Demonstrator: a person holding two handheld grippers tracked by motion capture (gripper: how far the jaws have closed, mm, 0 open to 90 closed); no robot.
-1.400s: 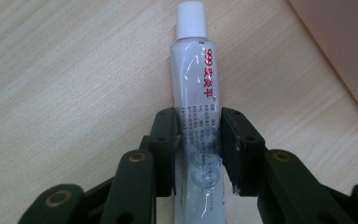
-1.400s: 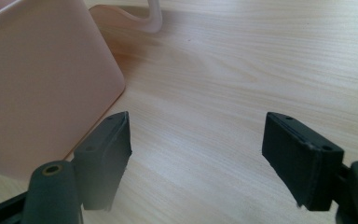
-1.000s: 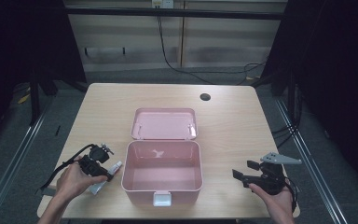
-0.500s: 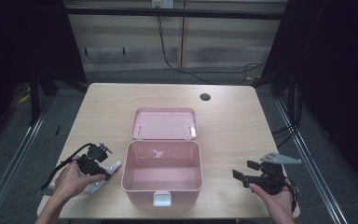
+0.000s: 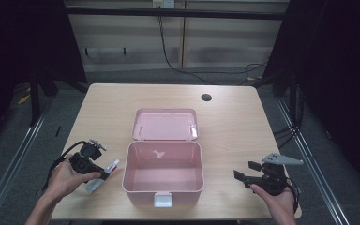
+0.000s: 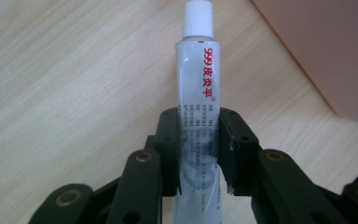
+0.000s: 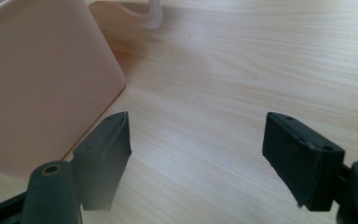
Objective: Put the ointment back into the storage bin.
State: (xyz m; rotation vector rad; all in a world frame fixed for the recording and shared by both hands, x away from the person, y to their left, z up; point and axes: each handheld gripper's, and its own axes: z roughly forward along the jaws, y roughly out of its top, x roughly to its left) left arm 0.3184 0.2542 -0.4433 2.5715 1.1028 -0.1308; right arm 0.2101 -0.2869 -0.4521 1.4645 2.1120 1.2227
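A white ointment tube with a white cap and red lettering lies on the wooden table, just left of an open pink box. My left gripper is shut on the tube's lower half, both pads pressing its sides. In the high view the left gripper sits low over the tube at the table's front left. My right gripper hovers at the front right, open, with bare wood between its fingers. The box wall stands to its left.
The box's lid lies flat behind it, and its white latch faces the front edge. The pink wall is close beside the tube. A dark round hole marks the far right of the table.
The left hand has shifted a little at the tube. The right hand, the box and the tube stay where they were.
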